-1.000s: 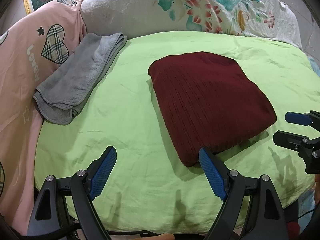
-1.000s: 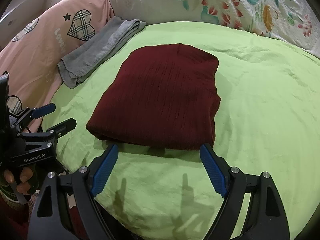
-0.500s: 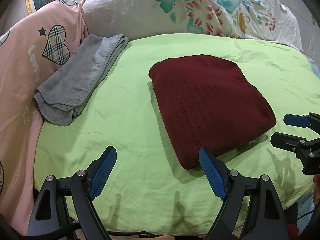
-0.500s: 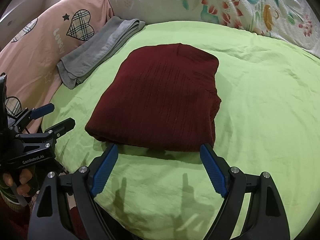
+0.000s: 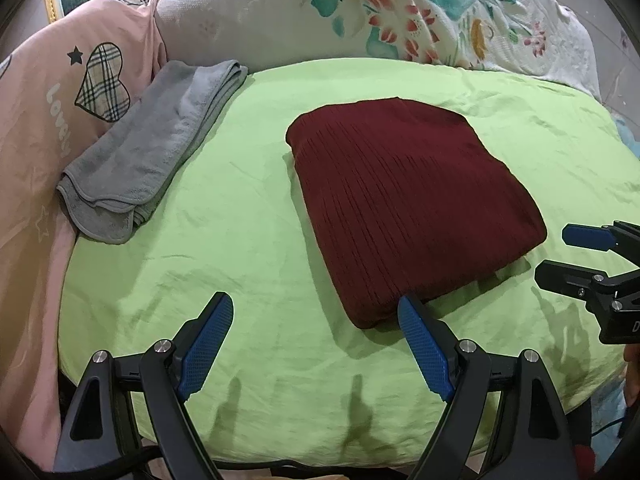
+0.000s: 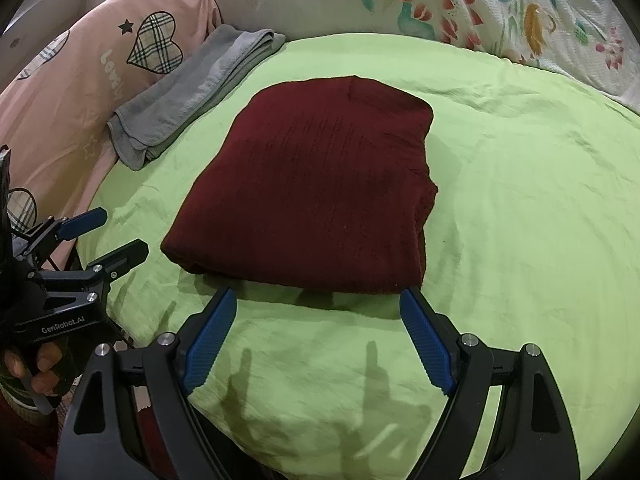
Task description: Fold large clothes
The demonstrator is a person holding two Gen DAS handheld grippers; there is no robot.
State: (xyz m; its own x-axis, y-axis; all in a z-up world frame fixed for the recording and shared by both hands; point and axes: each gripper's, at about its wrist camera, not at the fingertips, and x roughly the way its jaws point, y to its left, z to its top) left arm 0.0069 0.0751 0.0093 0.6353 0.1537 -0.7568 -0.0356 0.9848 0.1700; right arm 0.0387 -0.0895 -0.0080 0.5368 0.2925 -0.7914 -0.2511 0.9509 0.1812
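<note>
A dark red knit garment (image 5: 404, 200) lies folded into a flat block on the green sheet (image 5: 240, 240); it also shows in the right wrist view (image 6: 312, 196). My left gripper (image 5: 316, 320) is open and empty, just in front of the garment's near left corner. My right gripper (image 6: 320, 312) is open and empty, at the garment's near edge, above the sheet. Each gripper shows in the other's view: the right one (image 5: 568, 256) at the garment's right side, the left one (image 6: 112, 236) at its left.
A folded grey towel (image 5: 156, 152) lies at the sheet's far left, beside a pink cover with a plaid heart (image 5: 60, 120). A floral white pillow (image 5: 380, 12) lines the back. The sheet's front edge drops off near the grippers.
Both views have shifted slightly; the garment and towel lie as before. Both grippers stay open and empty.
</note>
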